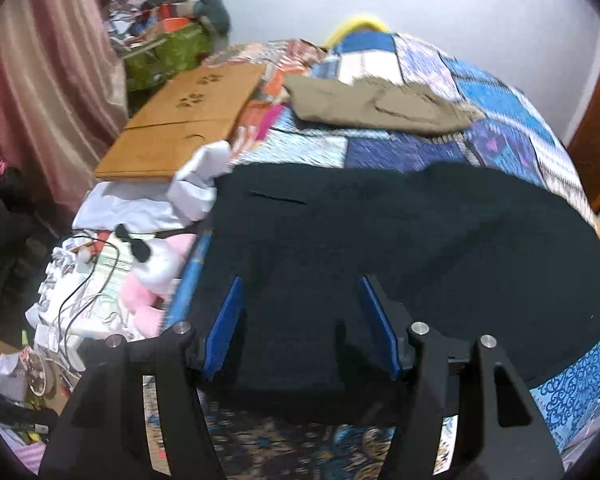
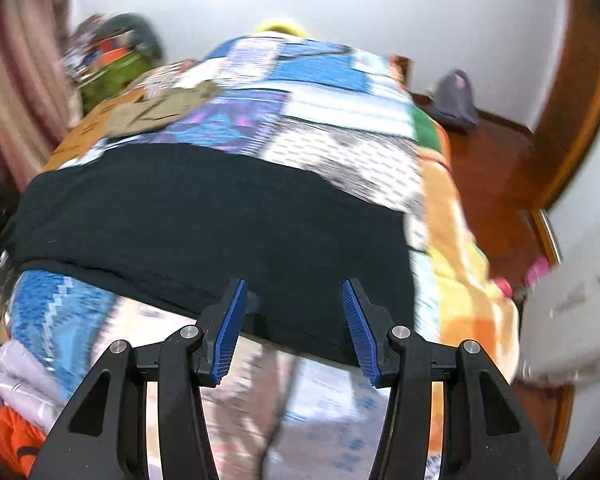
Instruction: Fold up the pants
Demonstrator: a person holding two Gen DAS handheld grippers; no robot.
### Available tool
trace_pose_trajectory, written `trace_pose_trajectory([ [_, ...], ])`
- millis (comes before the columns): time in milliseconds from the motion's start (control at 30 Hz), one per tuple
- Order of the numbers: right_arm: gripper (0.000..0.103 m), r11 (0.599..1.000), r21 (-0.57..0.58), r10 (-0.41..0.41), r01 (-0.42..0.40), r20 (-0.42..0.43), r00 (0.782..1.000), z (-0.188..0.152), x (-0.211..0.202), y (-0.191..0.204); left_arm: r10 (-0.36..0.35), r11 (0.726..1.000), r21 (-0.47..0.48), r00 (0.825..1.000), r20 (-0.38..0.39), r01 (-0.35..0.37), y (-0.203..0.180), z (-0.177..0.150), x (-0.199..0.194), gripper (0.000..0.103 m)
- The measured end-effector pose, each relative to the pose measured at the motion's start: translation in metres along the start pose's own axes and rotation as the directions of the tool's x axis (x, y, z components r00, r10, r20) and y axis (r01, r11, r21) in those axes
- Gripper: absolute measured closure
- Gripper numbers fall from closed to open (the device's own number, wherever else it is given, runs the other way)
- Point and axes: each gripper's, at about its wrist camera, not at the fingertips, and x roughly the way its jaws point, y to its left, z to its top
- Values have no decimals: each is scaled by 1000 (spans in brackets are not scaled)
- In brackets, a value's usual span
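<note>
While my left gripper (image 1: 300, 324) and right gripper (image 2: 294, 326) hover with jaws apart, empty, over the black pants (image 1: 400, 240) on the bed (image 1: 540, 148), a shallow pinch could drop one layer.

Bed with patchwork quilt (image 1: 440, 68). On it: black pants (image 1: 380, 232) spread flat; khaki garment (image 1: 376, 106) farther back; wooden board (image 1: 180, 120) at left edge.

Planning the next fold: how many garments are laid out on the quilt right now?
2: black pants spread across the near quilt, and khaki pants folded farther back. Clothing piled beside the bed isn't counted.
</note>
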Motion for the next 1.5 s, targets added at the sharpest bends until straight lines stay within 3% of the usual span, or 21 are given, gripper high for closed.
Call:
trace_pose_trajectory([
  [200,57,989,147,-18,21,-20,1000,-15,14,-48,-4,1000,30,998,-66,6,-23,-5,27,43],
  [367,57,980,196,-12,23,-54,998,-19,35,-68,-13,1000,-22,991,-134,10,-18,-17,50,43],
  [500,57,970,242,49,-22,-105,993,-30,59,-74,21,1000,0,992,-124,-21,-26,-22,51,43],
  [600,55,962,266,94,-65,-97,991,-37,64,-76,41,999,20,991,-129,-39,-31,-22,54,42],
  [667,59,957,279,108,-79,-90,990,-38,64,-79,42,999,15,990,-131,-40,-31,-20,55,42],
  [700,72,957,278,107,-80,-85,991,-39,64,-79,42,999,13,990,-132,-40,-31,-20,56,42],
  [800,86,967,245,92,-74,-61,994,-40,57,-75,44,999,15,990,-133,-42,-32,-20,56,42],
  [933,91,987,161,26,-22,-17,1000,-38,49,-61,41,999,18,991,-130,-39,-32,-20,56,41],
  [1133,95,987,160,-7,4,17,1000,-34,41,-70,34,999,22,993,-116,-31,-27,-23,56,41],
  [1367,94,993,111,-41,45,-38,998,-29,58,-65,26,997,71,992,-125,-17,-26,-23,51,42],
  [1500,81,986,156,-53,61,-50,997,-28,50,-73,0,998,59,992,-128,7,-28,-13,36,42],
])
